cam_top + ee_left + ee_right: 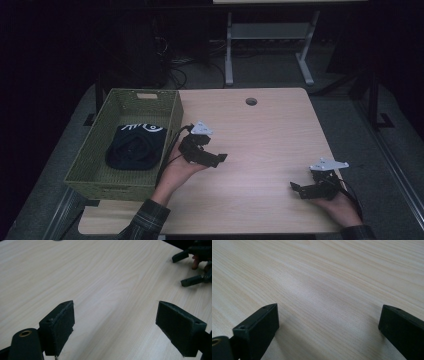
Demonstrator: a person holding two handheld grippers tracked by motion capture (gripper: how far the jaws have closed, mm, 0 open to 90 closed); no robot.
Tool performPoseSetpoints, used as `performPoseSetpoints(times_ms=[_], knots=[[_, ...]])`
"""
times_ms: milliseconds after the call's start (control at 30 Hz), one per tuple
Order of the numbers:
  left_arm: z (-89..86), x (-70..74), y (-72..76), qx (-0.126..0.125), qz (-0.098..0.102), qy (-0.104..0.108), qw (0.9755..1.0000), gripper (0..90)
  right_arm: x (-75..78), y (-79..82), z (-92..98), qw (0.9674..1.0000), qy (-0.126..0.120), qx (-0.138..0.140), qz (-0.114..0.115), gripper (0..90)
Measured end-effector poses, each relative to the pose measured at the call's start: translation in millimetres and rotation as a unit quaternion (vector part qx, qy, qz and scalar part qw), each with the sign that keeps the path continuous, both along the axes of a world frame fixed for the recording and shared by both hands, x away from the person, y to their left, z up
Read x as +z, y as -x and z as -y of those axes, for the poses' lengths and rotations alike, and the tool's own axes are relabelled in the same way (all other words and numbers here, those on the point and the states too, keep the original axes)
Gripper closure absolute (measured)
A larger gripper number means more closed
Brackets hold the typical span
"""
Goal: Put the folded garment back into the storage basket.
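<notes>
I have both sets of jaws spread wide and gripping nothing. My left gripper (115, 322) hovers over bare table (100, 277), with my right gripper (192, 267) far off across it. From above, my left gripper (218, 159) sits just beside the green basket (85, 170), where a dark folded cloth (135, 147) lies; its white print is unreadable. My right gripper (296, 188) rests near the table's right front edge.
</notes>
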State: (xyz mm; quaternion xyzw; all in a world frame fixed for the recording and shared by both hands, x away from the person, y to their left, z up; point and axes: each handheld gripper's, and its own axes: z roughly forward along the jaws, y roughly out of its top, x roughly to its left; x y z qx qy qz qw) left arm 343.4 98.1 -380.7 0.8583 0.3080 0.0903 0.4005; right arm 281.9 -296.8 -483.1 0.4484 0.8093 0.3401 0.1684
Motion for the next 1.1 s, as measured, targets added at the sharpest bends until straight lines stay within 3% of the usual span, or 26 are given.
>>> performPoseSetpoints(times_ms=[500, 633, 833, 1100], knots=[[11.6, -44.5, 13.7, -0.001, 0.010, -0.031, 0.9994, 14.6, 0.0, 0.0, 0.0, 1.0000, 0.000, 0.000, 0.000, 2.7], [11.4, -56.6, 15.2, 0.003, 0.005, -0.032, 0.9995, 14.6, 0.0, 0.0, 0.0, 1.0000, 0.000, 0.000, 0.000, 2.7], [11.0, -72.2, 18.5, 0.007, -0.001, -0.051, 0.9987, 14.5, 0.0, 0.0, 0.0, 1.0000, 0.000, 0.000, 0.000, 2.7], [10.5, -83.0, 19.1, 0.008, -0.010, -0.073, 0.9973, 14.6, -0.1, 0.0, -0.1, 1.0000, 0.000, 0.002, 0.001, 2.7]])
